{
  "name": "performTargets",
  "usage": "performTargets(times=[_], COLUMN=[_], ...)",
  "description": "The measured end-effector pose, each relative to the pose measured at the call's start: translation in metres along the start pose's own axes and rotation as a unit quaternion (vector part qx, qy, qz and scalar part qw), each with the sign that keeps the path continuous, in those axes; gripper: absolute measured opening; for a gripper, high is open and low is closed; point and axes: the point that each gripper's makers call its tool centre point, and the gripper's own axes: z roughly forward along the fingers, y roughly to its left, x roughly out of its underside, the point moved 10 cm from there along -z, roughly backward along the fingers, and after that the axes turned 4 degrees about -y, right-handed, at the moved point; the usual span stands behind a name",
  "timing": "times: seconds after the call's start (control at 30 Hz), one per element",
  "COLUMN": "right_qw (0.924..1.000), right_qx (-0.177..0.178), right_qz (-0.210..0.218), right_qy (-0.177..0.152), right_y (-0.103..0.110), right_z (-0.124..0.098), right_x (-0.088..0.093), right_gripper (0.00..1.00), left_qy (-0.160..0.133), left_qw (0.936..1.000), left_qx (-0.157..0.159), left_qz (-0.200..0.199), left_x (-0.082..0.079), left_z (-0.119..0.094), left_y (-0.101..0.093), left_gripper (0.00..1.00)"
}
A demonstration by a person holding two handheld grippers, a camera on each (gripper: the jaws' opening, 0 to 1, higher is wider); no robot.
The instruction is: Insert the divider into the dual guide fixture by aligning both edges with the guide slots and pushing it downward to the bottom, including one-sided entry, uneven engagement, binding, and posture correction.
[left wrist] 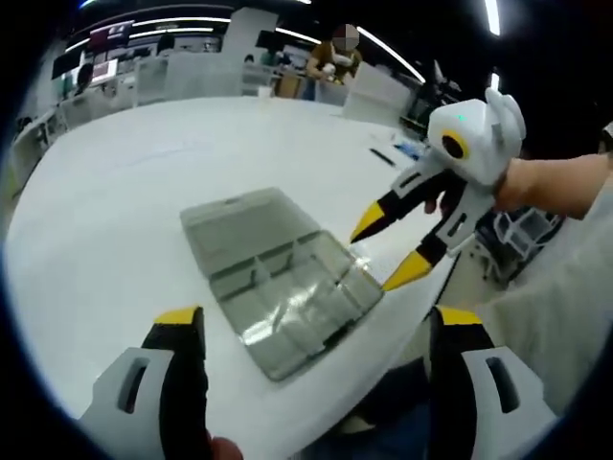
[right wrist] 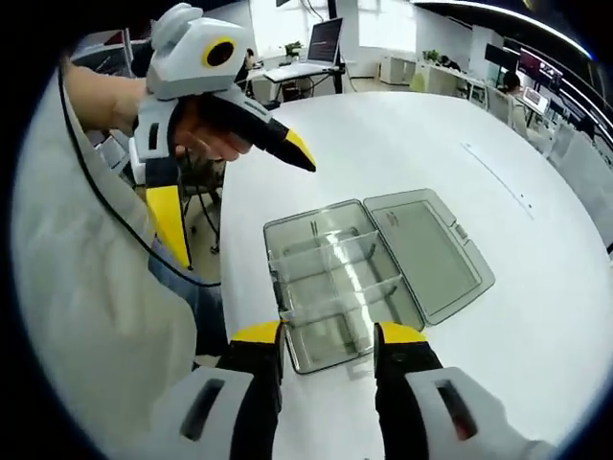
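Left gripper point(left wrist: 311, 331): in the left gripper view its two yellow-tipped jaws rise wide apart from the bottom edge, released, with nothing between them; in the right gripper view it hangs at upper left in a hand point(right wrist: 196, 134), jaws spread.
Fixture box point(left wrist: 273, 278): one clear plastic box, lying flat on the white table point(left wrist: 115, 201) near its front edge, lid point(right wrist: 426, 249) swung fully open and resting flat beside the tray.
Long axis: in the left gripper view the box runs diagonally from upper left to lower right.
Dividers point(right wrist: 335, 273): clear partitions stand upright inside the tray; their count cannot be told.
Right gripper point(right wrist: 328, 335): jaws apart, unclenched, tips just at the tray's near edge; contact cannot be told. In the left gripper view it comes in from the right, held in a hand point(left wrist: 536, 182), tips pointing down toward the box.
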Motion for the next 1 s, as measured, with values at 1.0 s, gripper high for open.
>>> performTargets(times=[1.0], right_qw=[0.9988], right_qx=[0.014], right_qz=[0.03], right_qy=[-0.037], right_y=[0.008], right_z=[-0.006], right_x=[0.002], right_gripper=[0.45], left_qy=[0.002], left_qw=[0.9999], left_qx=[-0.01], left_qz=[0.011], left_x=[0.001], left_z=[-0.015], left_y=[0.016], left_gripper=[0.94])
